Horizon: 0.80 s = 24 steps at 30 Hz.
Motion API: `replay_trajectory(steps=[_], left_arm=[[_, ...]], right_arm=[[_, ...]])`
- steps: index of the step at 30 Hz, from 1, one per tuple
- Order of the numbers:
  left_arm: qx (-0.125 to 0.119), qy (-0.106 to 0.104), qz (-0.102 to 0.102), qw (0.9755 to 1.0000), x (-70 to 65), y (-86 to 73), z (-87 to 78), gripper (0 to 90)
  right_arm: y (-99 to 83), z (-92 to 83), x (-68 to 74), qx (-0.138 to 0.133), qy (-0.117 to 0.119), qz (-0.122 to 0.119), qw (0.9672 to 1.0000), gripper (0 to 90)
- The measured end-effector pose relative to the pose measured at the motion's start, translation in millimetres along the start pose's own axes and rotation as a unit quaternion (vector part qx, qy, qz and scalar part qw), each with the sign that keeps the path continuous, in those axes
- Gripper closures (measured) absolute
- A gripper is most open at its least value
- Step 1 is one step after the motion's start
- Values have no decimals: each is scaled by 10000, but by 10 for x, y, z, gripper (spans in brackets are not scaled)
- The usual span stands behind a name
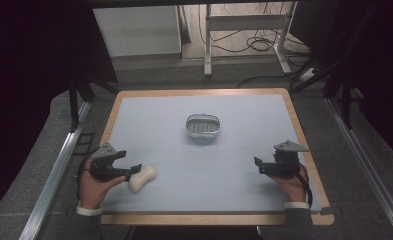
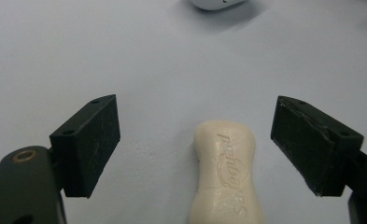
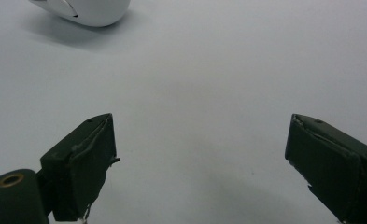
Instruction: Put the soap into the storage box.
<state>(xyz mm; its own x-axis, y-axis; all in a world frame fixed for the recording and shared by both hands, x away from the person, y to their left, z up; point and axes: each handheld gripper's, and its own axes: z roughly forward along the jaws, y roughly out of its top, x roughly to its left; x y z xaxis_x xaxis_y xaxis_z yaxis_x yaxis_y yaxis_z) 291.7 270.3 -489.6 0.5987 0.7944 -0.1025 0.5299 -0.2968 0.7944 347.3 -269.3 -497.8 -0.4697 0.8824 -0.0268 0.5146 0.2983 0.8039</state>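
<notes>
A cream bar of soap (image 1: pixel 143 177) with a narrowed waist and stamped lettering lies on the pale blue mat at the front left. My left gripper (image 1: pixel 134 171) stands open around its near end. In the left gripper view the soap (image 2: pixel 228 172) rests between the two jaws with a gap on each side, touching neither. A white oval soap dish (image 1: pixel 202 125) with a slotted grey insert sits at the middle of the mat; its rim (image 2: pixel 216 3) peeks in at the top of that view. My right gripper (image 1: pixel 258 165) stands open at the front right over bare mat (image 3: pixel 200 140).
The mat (image 1: pixel 199 155) covers a wooden board (image 1: pixel 209 218) with a raised edge. Metal rails (image 1: pixel 54 175) run along both sides. A white table frame (image 1: pixel 244 30) and cables stand on the floor beyond the far edge. The dish (image 3: pixel 85 11) shows at the upper left of the right gripper view.
</notes>
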Motion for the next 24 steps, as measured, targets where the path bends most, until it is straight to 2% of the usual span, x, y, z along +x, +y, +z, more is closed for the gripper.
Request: replay_trajectory(steps=[6,9,11,14,19,20,23,24], left_arm=[[-14,57,-1,10000,-2,6,-17,166],[-49,59,32,10000,-10,11,-37,185],[-50,37,43,10000,-17,14,-53,186],[-13,37,48,10000,-25,15,-59,193],[68,53,72,9999,-15,24,-74,201],[107,-3,99,9999,-14,31,-81,202],[225,-1,162,9996,-15,45,-78,200],[332,16,207,9992,-16,61,-69,198]], right_arm=[[-25,12,-16,31,133,-54,9999,95],[-23,3,-11,25,90,-102,9999,95],[-13,-22,-9,-17,70,-88,9999,96],[4,-86,8,-154,211,-64,9996,96],[12,-107,24,-194,240,-130,9994,96],[12,-104,29,-182,251,-157,9994,96],[10,-101,28,-153,220,-184,9995,96],[2,-101,17,-155,202,-181,9995,96]])
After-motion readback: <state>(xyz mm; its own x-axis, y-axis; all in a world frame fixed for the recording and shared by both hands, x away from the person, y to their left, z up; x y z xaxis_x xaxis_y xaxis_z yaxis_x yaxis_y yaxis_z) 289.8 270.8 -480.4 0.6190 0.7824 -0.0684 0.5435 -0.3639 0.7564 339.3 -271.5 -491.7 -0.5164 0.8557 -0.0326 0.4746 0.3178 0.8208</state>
